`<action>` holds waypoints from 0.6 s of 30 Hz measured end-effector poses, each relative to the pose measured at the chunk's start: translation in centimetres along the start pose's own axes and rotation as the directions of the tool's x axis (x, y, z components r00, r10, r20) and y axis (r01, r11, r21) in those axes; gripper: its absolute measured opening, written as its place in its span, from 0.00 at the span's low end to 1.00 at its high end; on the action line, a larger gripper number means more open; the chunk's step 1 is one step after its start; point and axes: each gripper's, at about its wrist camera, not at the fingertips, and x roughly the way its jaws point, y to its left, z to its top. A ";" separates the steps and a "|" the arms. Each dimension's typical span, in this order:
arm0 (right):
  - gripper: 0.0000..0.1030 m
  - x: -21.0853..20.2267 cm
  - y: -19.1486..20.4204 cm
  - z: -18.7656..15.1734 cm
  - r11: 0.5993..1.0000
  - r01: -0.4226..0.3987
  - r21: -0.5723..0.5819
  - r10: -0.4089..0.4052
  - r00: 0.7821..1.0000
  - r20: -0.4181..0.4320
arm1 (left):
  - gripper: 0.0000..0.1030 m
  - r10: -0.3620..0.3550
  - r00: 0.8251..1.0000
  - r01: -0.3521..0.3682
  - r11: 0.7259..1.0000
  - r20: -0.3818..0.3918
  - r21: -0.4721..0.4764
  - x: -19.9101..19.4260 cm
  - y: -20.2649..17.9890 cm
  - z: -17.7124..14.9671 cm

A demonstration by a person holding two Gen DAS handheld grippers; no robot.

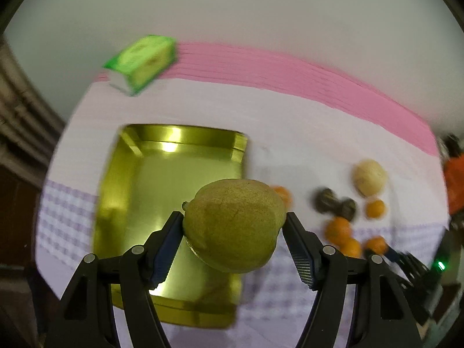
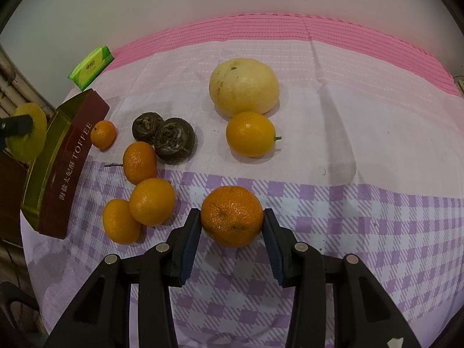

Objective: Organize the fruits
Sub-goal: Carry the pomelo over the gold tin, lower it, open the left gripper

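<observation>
Fruit sort: pear over tin

Pear pinched in left gripper, held above the gold tin (view blurred). Right gripper clamps an orange on the cloth. Step: carry to tin. Next, likely: lower, release inside.

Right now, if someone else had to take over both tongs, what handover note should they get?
Left tongs: shut on a yellow-green citrus fruit, held above the gold rectangular toffee tin.
Right tongs: shut on a rough-skinned orange mandarin resting on the purple checked tablecloth.
Done: no fruit visible in the tin.
Left on the cloth: pale yellow melon, five smooth orange fruits, two dark brown round fruits.
</observation>
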 end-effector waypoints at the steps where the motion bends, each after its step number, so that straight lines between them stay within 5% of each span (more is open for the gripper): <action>1: 0.39 0.0 0.0 0.0 1.000 0.002 -0.002 -0.002 1.000 0.000 | 0.68 0.020 1.000 -0.020 1.000 0.006 -0.013 0.2 0.7 0.3; 8: 0.39 -0.1 0.1 -0.1 1.000 0.011 -0.012 -0.011 1.000 0.001 | 0.68 0.140 0.990 -0.139 0.988 0.005 -0.070 3.0 6.3 1.8; 18: 0.38 0.2 0.3 -0.1 1.000 0.013 -0.029 -0.013 1.000 -0.007 | 0.68 0.194 0.981 -0.196 0.979 -0.026 -0.061 6.0 9.2 2.3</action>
